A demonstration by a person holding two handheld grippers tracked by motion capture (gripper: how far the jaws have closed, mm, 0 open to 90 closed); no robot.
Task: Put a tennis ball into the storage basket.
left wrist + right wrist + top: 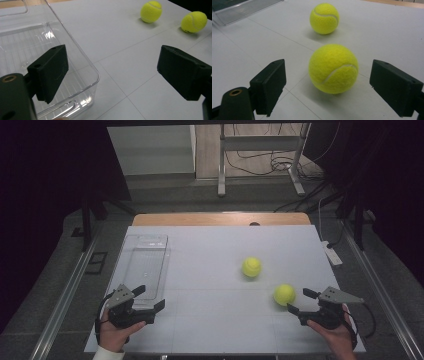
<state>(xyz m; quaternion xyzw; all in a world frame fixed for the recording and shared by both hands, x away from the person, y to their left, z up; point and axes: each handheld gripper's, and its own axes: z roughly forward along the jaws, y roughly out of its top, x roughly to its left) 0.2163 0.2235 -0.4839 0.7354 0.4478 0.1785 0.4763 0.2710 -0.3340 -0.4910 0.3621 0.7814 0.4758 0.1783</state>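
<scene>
Two yellow tennis balls lie on the white table. The nearer ball (284, 294) (333, 68) (194, 22) rests just ahead of my right gripper (299, 302) (332, 87), whose jaws stand open and apart from it. The farther ball (251, 267) (324, 18) (151, 11) sits beyond it toward the table's middle. A clear plastic bin (146, 270) (37, 50) stands empty at the left. My left gripper (149, 297) (112, 75) is open at the bin's near end, one jaw over the bin's corner and nothing between the jaws.
The white table (215, 270) ends in a wooden strip (220, 219) at the far side. A white power strip (332, 253) lies at the right edge. Metal stand legs (260, 165) and cables are on the floor beyond.
</scene>
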